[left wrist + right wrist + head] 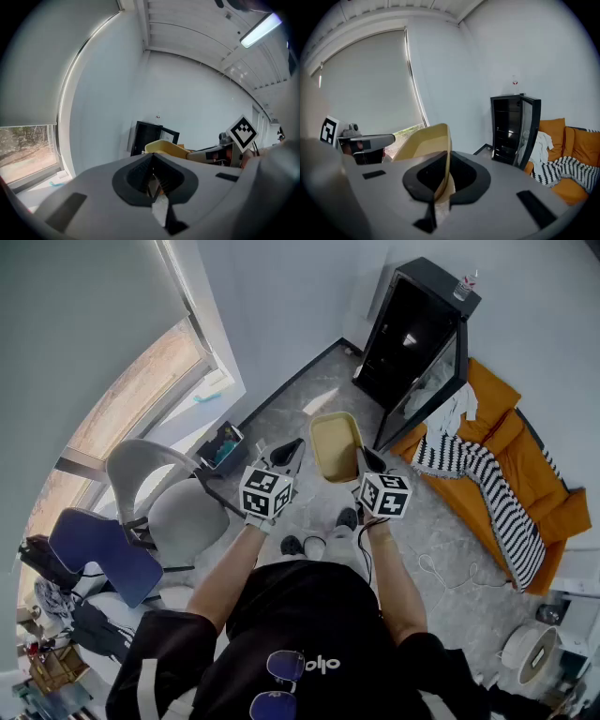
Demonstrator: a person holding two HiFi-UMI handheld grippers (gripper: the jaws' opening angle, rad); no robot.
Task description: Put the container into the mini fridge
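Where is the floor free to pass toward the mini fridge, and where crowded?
Free: the grey floor between the white wall and the mini fridge, up to its open door. Crowded: chairs at the left, the orange sofa with a striped blanket at the right, a cable beside it.

Bright, even daylight from the window (141,395); views sharp, fisheye-bent, dark at the corners.

Two claws (289,454) (365,458), one container (335,443), one mini fridge (413,332), one sofa (528,476)
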